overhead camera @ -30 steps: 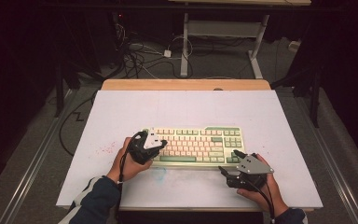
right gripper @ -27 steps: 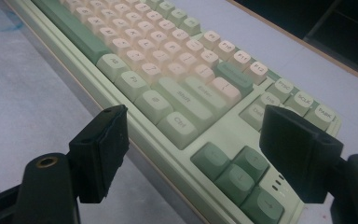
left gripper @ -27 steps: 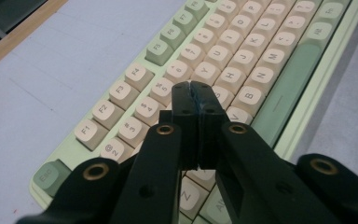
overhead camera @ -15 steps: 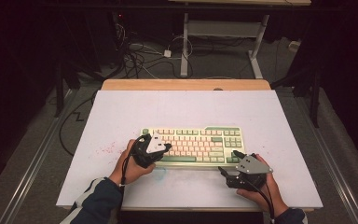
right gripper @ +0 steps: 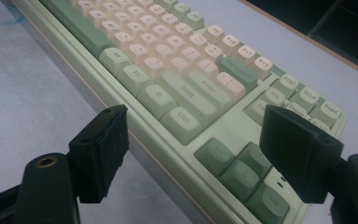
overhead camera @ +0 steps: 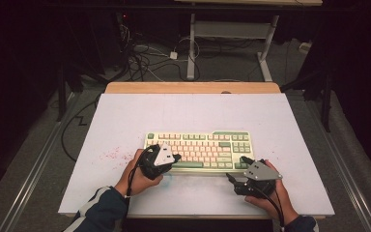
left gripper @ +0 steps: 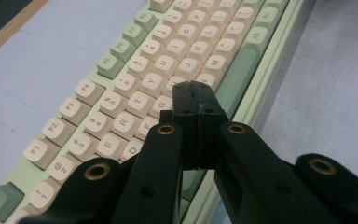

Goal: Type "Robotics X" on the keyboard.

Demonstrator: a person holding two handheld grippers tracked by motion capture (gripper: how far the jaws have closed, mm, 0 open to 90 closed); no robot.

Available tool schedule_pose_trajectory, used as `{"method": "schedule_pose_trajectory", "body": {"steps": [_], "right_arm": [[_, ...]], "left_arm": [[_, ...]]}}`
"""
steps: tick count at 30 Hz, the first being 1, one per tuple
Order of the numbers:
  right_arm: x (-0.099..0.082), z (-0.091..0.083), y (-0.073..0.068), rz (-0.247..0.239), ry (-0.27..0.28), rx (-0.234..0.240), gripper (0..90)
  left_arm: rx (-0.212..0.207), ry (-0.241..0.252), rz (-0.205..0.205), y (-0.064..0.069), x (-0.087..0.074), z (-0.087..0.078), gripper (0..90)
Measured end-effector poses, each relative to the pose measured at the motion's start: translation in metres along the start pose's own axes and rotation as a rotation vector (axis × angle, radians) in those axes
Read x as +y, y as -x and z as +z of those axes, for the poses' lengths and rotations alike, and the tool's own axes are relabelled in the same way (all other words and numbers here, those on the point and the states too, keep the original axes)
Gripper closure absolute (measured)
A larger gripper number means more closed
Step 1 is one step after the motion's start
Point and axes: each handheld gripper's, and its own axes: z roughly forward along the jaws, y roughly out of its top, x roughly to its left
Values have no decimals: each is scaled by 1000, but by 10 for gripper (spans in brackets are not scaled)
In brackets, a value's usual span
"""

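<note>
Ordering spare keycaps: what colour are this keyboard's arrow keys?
Green, darker than the case; the arrow keys show best in the right gripper view.

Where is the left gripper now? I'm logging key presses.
In the high view, the left gripper sits at the keyboard's near-left part, jaws shut over its letter keys.

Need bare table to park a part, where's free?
Free: the white mat behind the keyboard to the wood edge, plus the strips left and right of it. Crowded: the near edge, with the left gripper over the keys and the right gripper at the keyboard's front right corner.
</note>
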Motion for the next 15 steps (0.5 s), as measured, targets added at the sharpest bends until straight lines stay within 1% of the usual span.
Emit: {"method": "schedule_pose_trajectory", "body": {"steps": [13, 15], "right_arm": [[0, 0, 0, -4, -6, 0, 242], [0, 0, -1, -6, -7, -3, 243]], "left_arm": [[-4, -32, 24, 2, -7, 1, 872], [-6, -36, 22, 2, -8, 1, 872]]}}
